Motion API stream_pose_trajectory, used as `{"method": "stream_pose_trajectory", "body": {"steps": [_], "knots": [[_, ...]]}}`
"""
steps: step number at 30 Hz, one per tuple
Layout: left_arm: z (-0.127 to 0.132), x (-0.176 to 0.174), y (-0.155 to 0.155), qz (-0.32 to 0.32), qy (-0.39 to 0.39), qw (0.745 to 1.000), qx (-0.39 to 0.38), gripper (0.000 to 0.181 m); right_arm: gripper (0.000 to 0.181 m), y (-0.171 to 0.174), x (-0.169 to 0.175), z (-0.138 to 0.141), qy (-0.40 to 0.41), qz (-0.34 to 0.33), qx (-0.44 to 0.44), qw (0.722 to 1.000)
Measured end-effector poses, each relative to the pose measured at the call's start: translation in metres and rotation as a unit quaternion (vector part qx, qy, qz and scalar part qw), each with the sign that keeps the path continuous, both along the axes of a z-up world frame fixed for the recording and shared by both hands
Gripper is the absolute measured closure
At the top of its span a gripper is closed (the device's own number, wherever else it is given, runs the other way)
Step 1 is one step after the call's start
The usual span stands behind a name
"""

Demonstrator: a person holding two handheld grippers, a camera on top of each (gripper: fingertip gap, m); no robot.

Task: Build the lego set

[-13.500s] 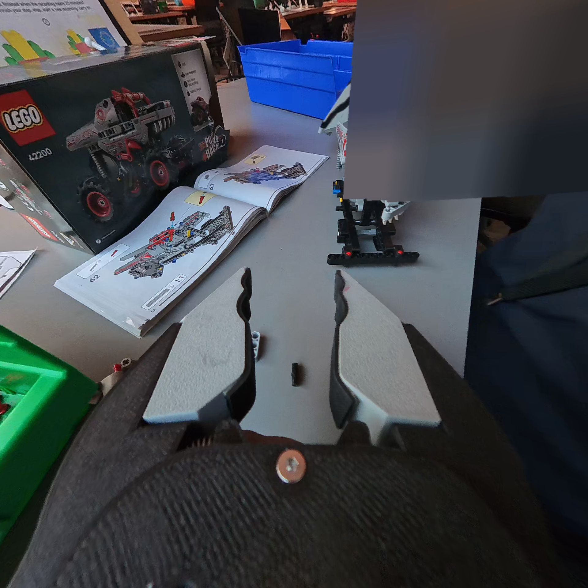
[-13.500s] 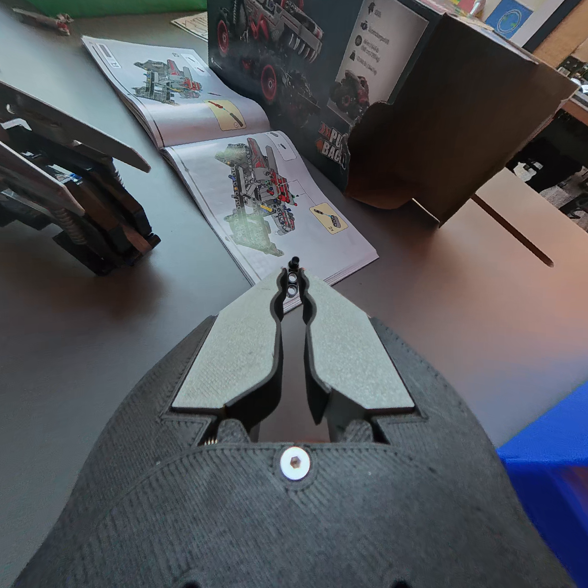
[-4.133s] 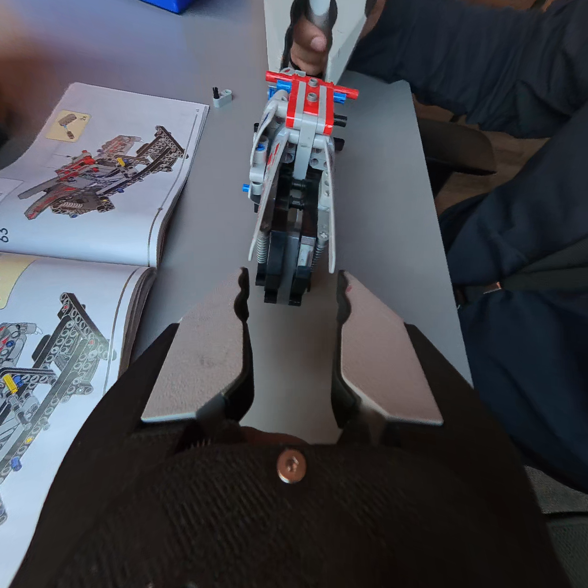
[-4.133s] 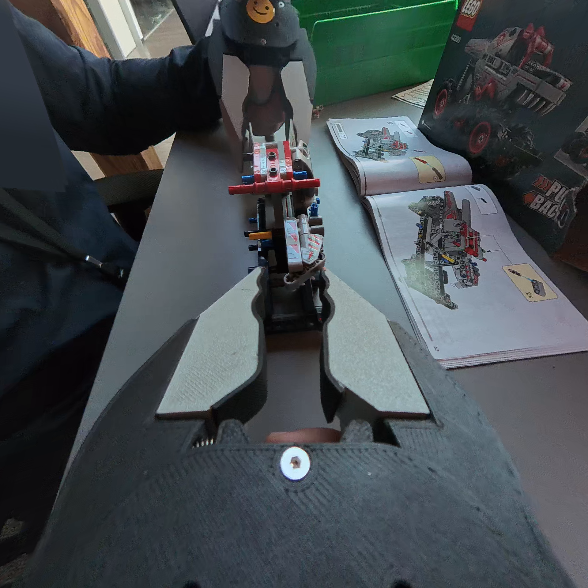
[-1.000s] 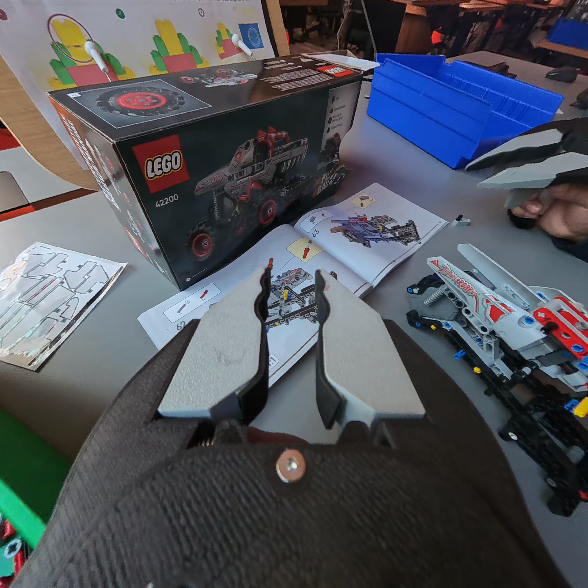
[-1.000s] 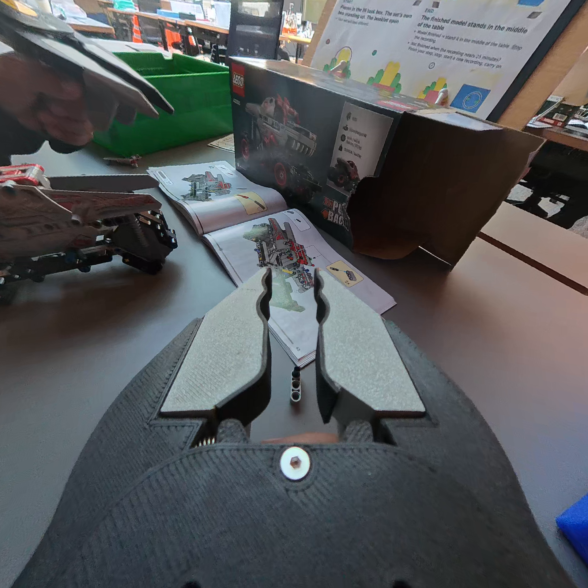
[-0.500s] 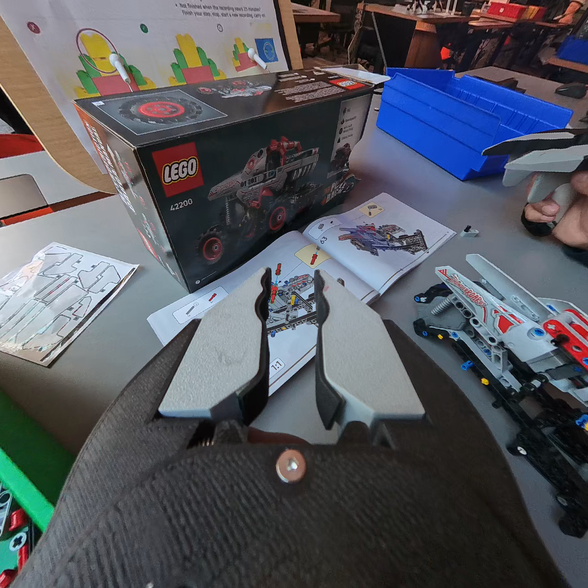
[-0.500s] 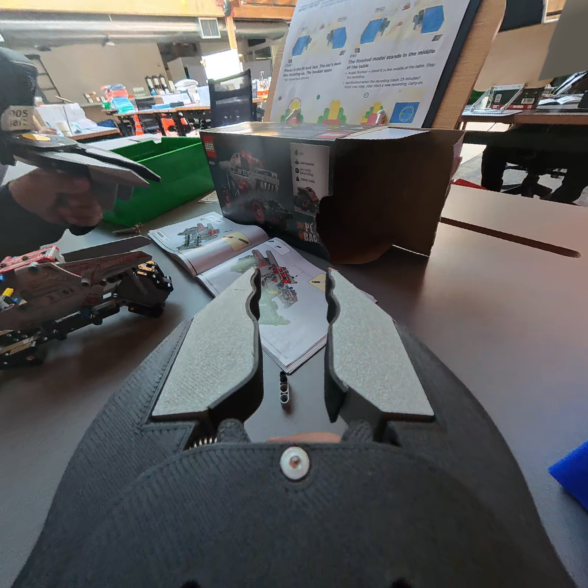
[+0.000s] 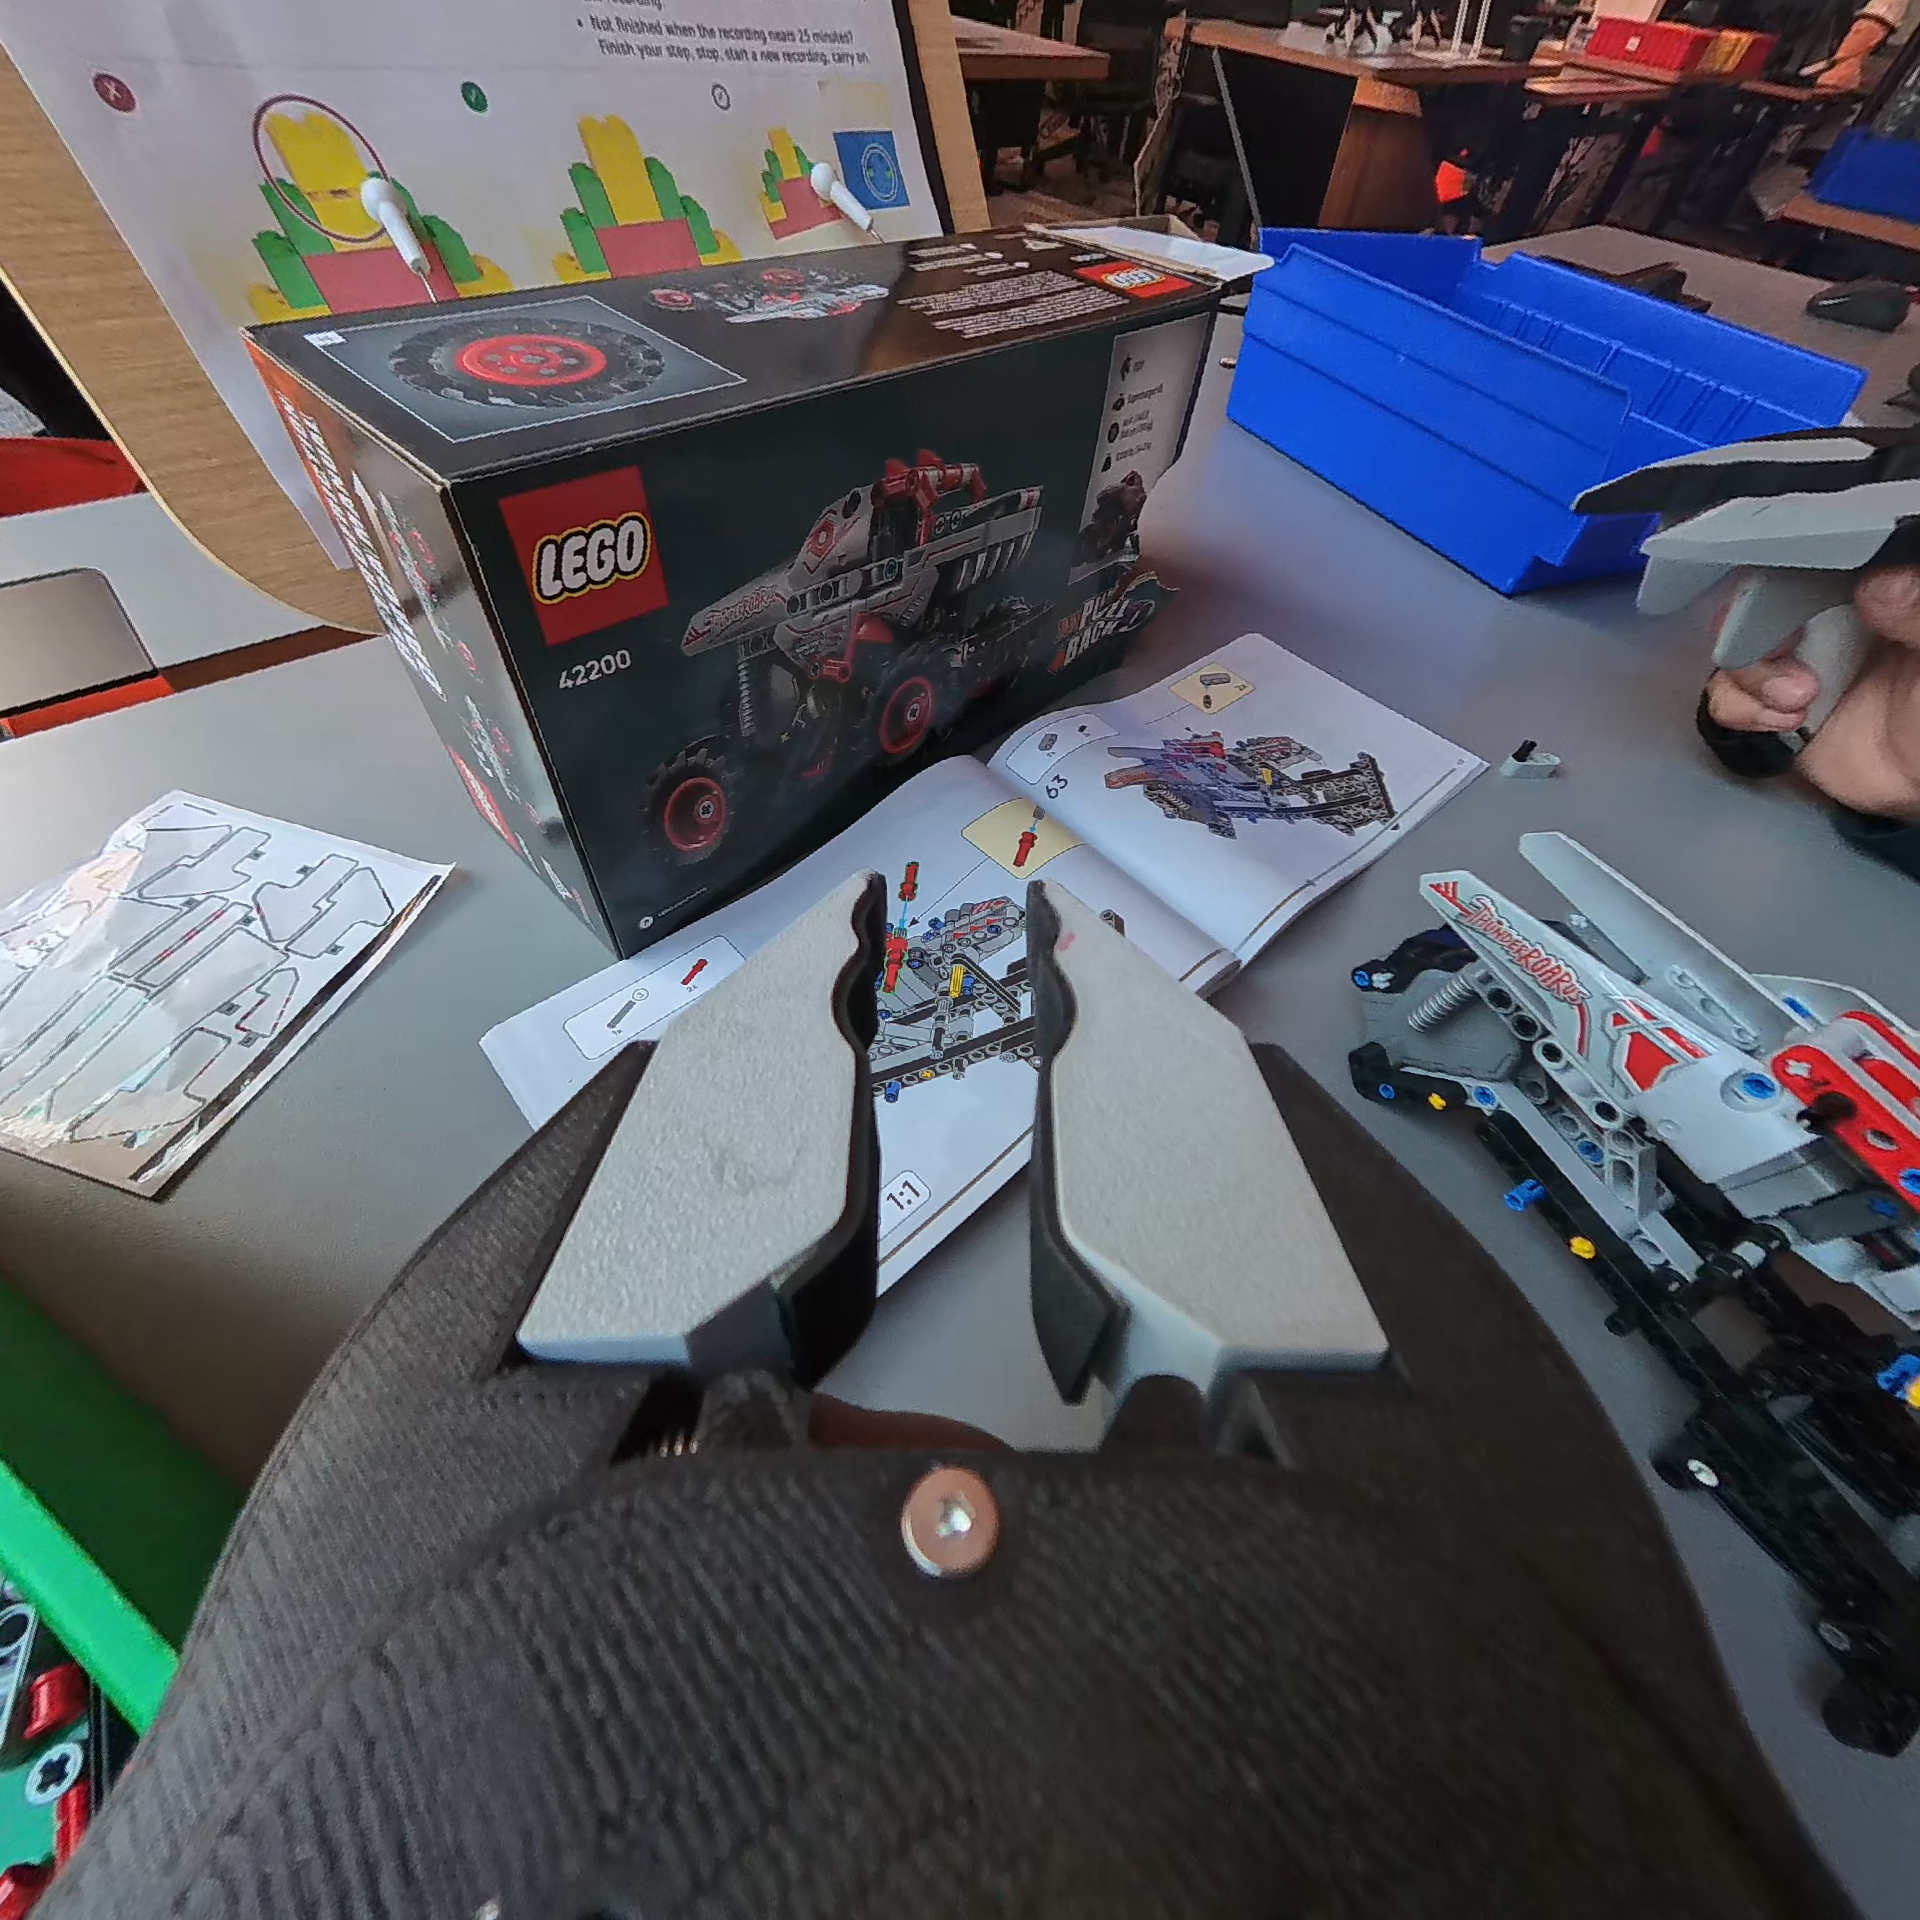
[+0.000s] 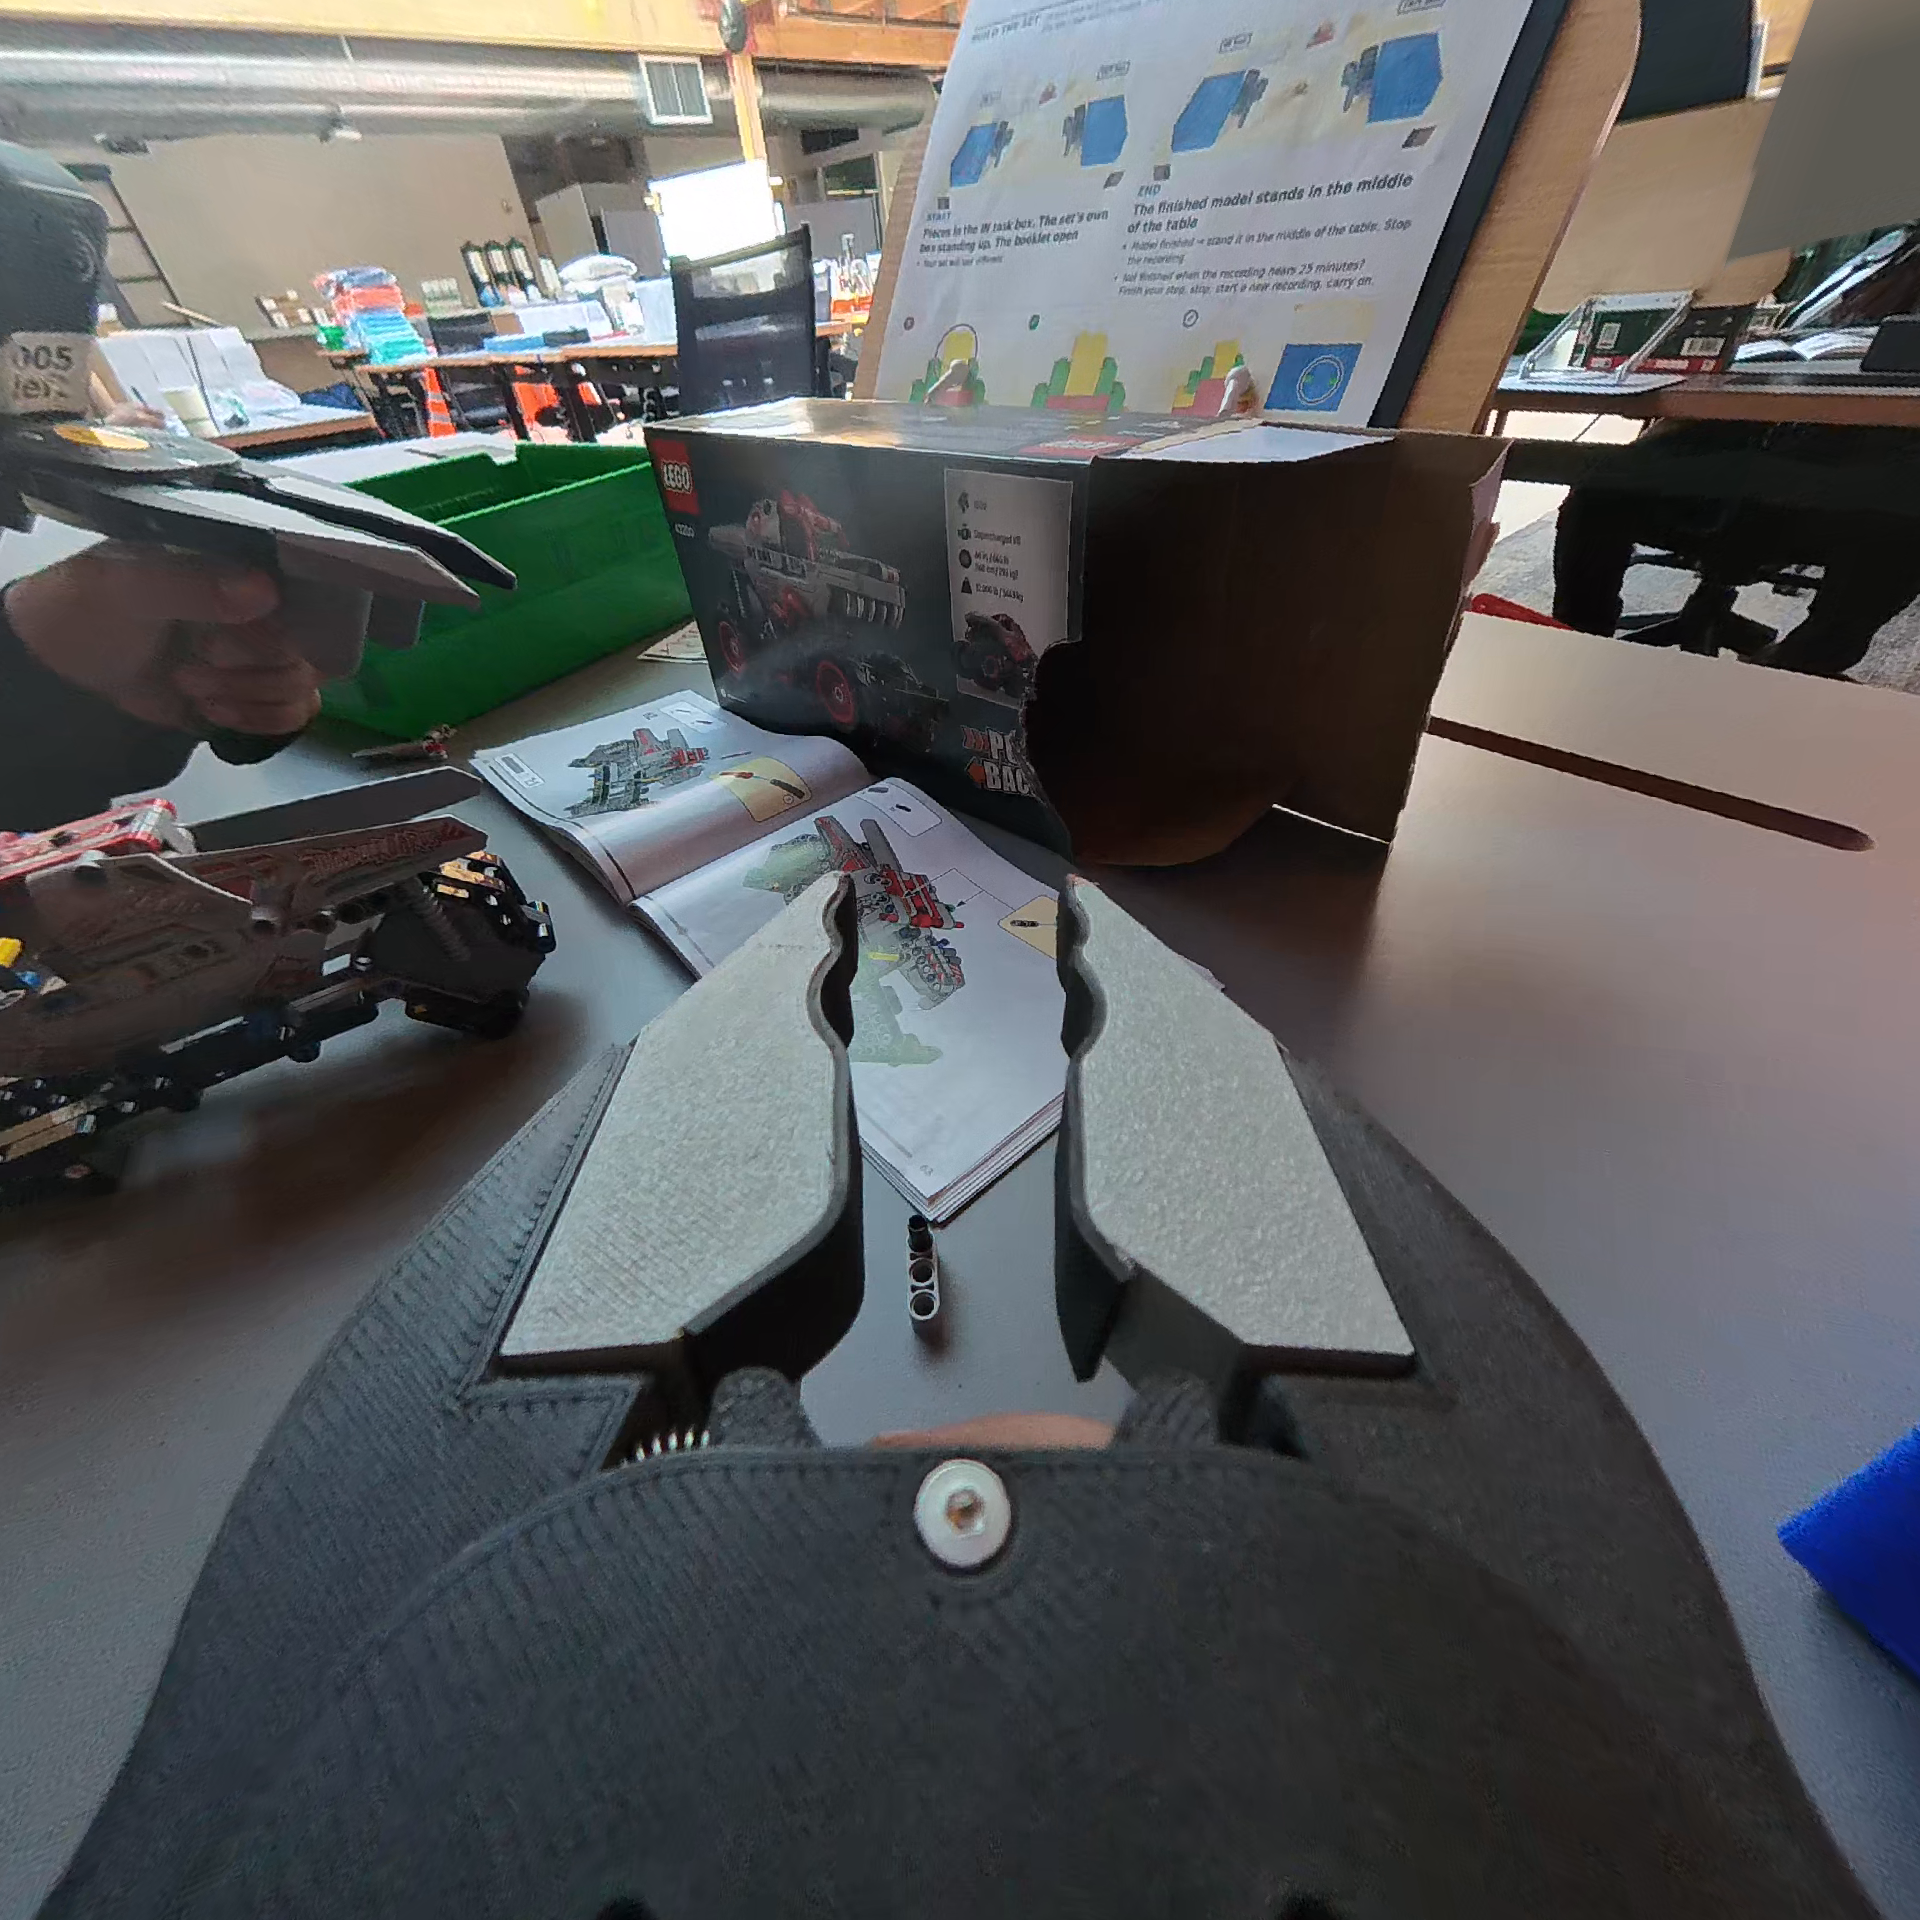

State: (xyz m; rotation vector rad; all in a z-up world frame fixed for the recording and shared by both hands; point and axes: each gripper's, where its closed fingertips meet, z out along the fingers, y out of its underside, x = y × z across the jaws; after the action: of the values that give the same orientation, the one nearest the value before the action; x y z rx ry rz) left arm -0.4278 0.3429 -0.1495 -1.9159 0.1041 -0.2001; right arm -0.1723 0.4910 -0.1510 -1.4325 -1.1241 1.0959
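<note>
Right tongs [image 10: 956,925] now gape wider than half a second ago, empty; small grey connector piece [image 10: 923,1270] lies loose on the worktop [image 10: 1558,1039] between them. Left tongs [image 9: 956,925] unchanged, slightly parted, empty, over the open booklet [image 9: 1195,831]. Part-built truck model [image 9: 1662,1091] lies on its side, cut off at frame edge. One box [image 9: 779,540], one green bin [image 10: 540,582], one blue bin [image 9: 1507,416], one sticker sheet [image 9: 177,977].
</note>
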Motion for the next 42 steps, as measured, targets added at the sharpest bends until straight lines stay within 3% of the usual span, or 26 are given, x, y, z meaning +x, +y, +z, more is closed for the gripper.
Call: {"method": "stream_pose_trajectory", "body": {"steps": [21, 42], "knots": [[0.003, -0.001, -0.001, 0.002, 0.002, 1.000, 0.006, 0.158, 0.151, 0.001, 0.000, 0.000, -0.004, -0.006, 0.011, 1.000], [-0.012, 0.010, 0.005, -0.013, 0.024, 1.000, -0.013, 0.159, 0.153, -0.010, 0.002, 0.015, 0.019, 0.009, 0.023, 1.000]]}}
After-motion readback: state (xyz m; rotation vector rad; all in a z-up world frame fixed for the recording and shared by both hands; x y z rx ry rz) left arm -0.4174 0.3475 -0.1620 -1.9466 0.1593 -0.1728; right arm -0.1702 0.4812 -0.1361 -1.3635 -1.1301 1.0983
